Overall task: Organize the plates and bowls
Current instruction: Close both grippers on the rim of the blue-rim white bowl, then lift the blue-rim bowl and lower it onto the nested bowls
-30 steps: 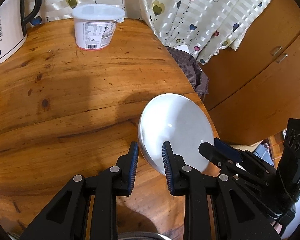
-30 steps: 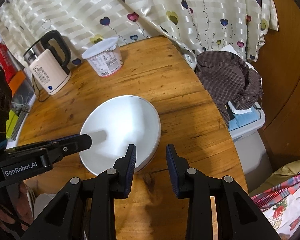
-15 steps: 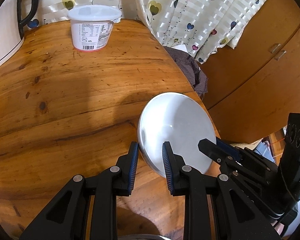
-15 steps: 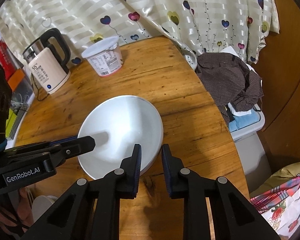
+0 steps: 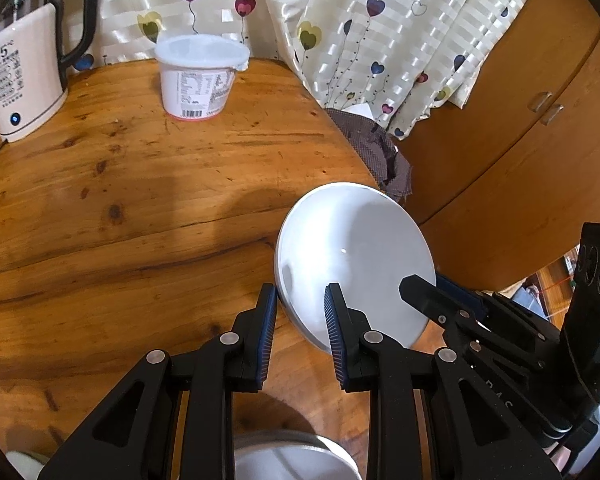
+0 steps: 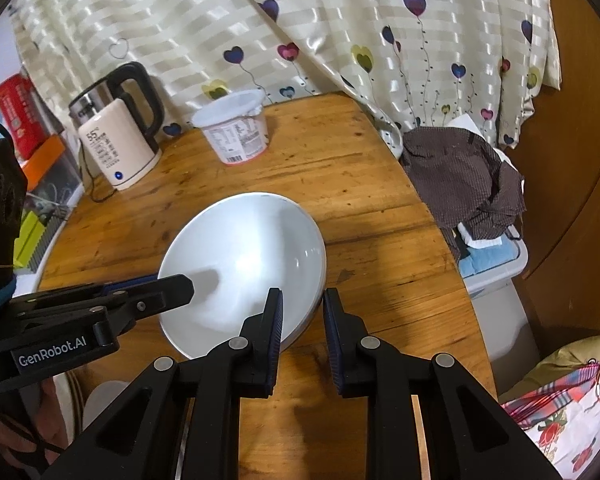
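A white bowl is held tilted above the wooden table by both grippers. My left gripper is shut on the bowl's near-left rim. My right gripper is shut on the bowl's right rim; in the left wrist view it shows at the bowl's lower right. The rim of another white dish shows below, under my left gripper.
A white lidded tub and a cream electric kettle stand at the table's far side by a heart-print curtain. Right of the table a brown cloth lies on a plastic bin. A wooden cabinet is beyond.
My right gripper closed on the bowl's rim. The bowl has risen off the table and tilted, with both grippers pulling back and up.
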Demonstrator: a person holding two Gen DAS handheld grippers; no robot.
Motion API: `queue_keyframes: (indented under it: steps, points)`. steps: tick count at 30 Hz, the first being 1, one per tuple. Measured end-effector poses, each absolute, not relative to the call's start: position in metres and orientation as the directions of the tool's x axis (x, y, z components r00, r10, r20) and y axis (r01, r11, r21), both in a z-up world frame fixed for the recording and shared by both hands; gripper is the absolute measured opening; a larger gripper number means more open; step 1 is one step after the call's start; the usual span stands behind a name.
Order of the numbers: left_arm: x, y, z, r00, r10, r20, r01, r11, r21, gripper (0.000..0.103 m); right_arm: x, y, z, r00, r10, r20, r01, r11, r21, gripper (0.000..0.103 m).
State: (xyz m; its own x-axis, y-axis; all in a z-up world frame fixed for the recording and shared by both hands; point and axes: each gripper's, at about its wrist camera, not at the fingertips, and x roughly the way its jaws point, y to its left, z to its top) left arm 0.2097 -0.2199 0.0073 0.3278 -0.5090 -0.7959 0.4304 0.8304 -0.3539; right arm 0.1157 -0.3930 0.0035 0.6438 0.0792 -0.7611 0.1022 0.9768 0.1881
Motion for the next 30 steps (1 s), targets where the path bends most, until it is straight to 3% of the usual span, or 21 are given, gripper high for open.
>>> queue_keyframes:
  steps: [30]
  points:
    - [0.145, -0.154, 0.051, 0.451, -0.496, -0.742, 0.386, 0.858, -0.338, 0.026, 0.061, -0.328, 0.061, 0.719, 0.134, -0.682, -0.033, 0.987, 0.159, 0.02]
